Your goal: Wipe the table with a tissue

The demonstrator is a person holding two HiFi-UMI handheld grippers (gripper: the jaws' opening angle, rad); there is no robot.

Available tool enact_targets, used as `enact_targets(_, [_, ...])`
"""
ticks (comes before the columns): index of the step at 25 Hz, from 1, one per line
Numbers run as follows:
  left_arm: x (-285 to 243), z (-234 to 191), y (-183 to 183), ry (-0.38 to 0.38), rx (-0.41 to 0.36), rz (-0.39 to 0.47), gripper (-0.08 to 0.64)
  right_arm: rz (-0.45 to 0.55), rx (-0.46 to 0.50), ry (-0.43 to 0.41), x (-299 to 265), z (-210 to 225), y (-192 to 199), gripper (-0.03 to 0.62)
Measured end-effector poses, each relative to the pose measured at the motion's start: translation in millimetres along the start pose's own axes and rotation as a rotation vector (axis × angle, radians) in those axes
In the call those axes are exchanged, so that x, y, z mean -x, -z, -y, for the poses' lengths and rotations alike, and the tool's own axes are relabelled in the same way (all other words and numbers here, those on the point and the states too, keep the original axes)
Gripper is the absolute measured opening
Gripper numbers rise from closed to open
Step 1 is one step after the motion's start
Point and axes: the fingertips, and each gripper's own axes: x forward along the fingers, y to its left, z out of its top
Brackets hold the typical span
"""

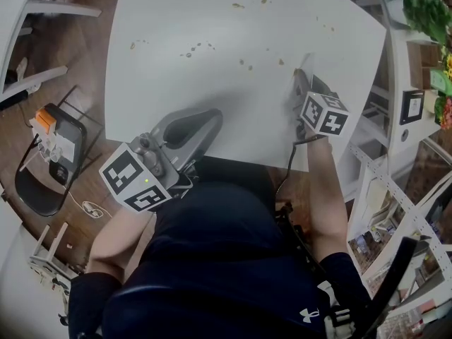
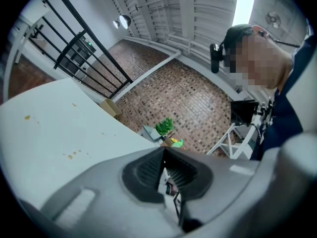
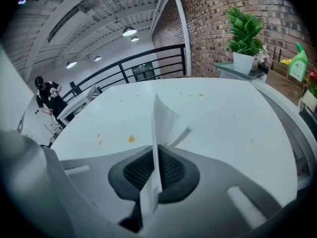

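The white table [image 1: 212, 20] carries several small orange-brown stains [image 1: 194, 50], scattered from its middle to the far side. My right gripper [image 1: 299, 85] points down at the table near its right edge and is shut on a white tissue [image 3: 166, 120]. The tissue stands up between the pads and fans out ahead of them. One stain [image 3: 131, 139] lies just left of the jaws in the right gripper view. My left gripper [image 1: 214, 117] hovers at the table's near edge, shut and holding nothing. Its pads [image 2: 148, 170] meet at the tip.
A black chair [image 1: 42, 168] with an orange-topped device stands left of the table, and white shelving [image 1: 395, 83] stands on the right. A potted plant [image 3: 245, 33] and a green bottle [image 3: 298, 63] are beyond the table's right side. A person [image 3: 47, 95] stands far off.
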Motion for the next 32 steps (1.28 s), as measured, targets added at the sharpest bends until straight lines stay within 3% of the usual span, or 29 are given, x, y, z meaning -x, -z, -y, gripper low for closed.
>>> enact_targets(25, [20.6, -11.2, -14.0, -0.007, 0.007, 0.027, 0.003, 0.010, 0.029, -0.052, -8.3, -37.8, -14.9, 0.011])
enact_targets(32, [23.9, -14.2, -17.3, -0.007, 0.011, 0.032, 0.003, -0.047, 0.063, 0.011, -12.5, -25.5, -5.9, 0.011])
